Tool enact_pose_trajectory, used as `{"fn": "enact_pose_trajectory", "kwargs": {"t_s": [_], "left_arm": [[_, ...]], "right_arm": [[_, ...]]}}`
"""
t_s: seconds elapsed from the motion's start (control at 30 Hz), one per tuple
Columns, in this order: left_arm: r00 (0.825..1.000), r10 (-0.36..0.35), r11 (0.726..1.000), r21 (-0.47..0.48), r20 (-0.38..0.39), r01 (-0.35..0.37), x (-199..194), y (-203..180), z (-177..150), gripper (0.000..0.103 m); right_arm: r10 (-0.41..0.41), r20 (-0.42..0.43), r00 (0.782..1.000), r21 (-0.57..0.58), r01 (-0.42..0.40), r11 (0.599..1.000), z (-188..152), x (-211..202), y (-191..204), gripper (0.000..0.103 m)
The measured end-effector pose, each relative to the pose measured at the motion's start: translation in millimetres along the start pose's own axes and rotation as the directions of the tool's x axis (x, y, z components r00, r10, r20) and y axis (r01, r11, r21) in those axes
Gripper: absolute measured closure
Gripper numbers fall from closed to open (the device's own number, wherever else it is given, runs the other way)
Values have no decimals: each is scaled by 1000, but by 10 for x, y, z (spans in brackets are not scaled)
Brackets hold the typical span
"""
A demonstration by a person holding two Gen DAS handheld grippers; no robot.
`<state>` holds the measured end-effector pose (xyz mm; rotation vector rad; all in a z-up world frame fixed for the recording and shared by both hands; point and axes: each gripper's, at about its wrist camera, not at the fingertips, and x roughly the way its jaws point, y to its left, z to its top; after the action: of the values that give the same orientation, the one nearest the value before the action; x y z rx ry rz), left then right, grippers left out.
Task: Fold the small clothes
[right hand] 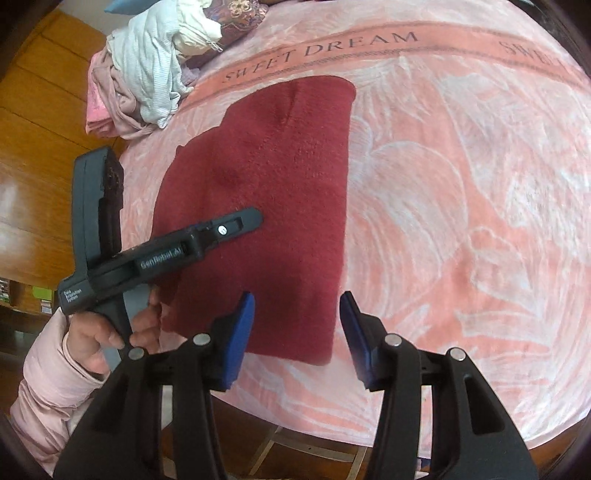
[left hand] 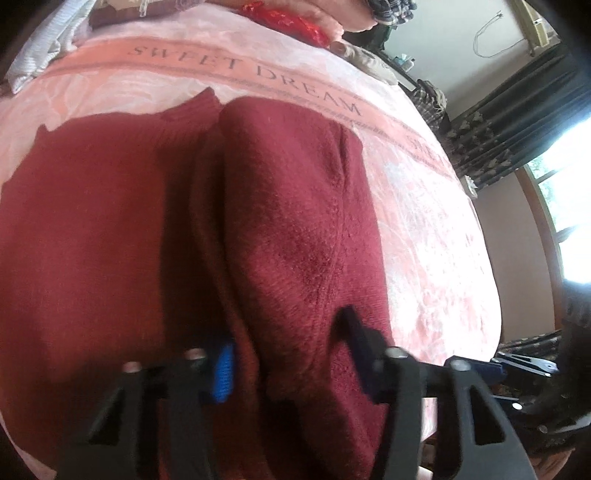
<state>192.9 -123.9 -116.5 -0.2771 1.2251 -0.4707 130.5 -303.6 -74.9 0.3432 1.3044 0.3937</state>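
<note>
A dark red knit sweater (right hand: 280,177) lies on a pink blanket (right hand: 461,184) lettered "SWEET DREAM", one side folded over lengthwise. In the left wrist view the sweater (left hand: 295,221) fills the picture and a thick ridge of it runs between my left gripper's (left hand: 288,354) fingers. The blue pad (left hand: 223,373) presses against that ridge, so the gripper is shut on it. From the right wrist view, a hand in a pink sleeve (right hand: 55,376) holds the left gripper (right hand: 251,219) down onto the sweater's middle. My right gripper (right hand: 297,332) hovers open over the sweater's near right corner, with nothing pinched.
A heap of pale and pink clothes (right hand: 147,74) sits at the blanket's far left corner. Wooden floor (right hand: 37,166) lies beyond the left edge. A red item (left hand: 288,18) rests at the far end. Dark curtains (left hand: 517,122) and a bright window (left hand: 569,177) stand to the right.
</note>
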Motion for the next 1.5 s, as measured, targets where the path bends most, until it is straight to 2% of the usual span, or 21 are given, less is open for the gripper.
{"fn": "enact_pose_trajectory", "kwargs": {"t_s": [0.1, 0.3, 0.47, 0.67, 0.97, 1.17, 1.5], "left_arm": [[999, -33, 999, -3, 23, 33, -52, 36, 14, 74], [993, -91, 996, -13, 79, 93, -143, 96, 4, 81], [982, -144, 989, -6, 124, 146, -340, 144, 41, 82], [967, -178, 984, 25, 182, 176, -692, 254, 92, 83], [939, -222, 975, 52, 264, 216, -1322, 692, 123, 83], [938, -217, 976, 34, 271, 216, -1479, 1110, 52, 83], [946, -210, 976, 2, 247, 216, -1392, 1662, 1, 82]], "right_arm": [[-6, -3, 1000, 13, 6, 1000, -19, 13, -35, 54], [-24, -13, 1000, 11, 24, 1000, -49, 48, 19, 54], [-46, -8, 999, 0, 46, 999, -27, 58, 140, 54], [-69, -12, 998, -36, 68, 997, 11, 116, 372, 54], [-77, -40, 996, -93, 73, 993, 53, 302, 731, 54], [-85, -74, 994, -123, 75, 990, 57, 492, 954, 54], [-127, -143, 982, -169, 102, 980, 22, 888, 1215, 54]]}}
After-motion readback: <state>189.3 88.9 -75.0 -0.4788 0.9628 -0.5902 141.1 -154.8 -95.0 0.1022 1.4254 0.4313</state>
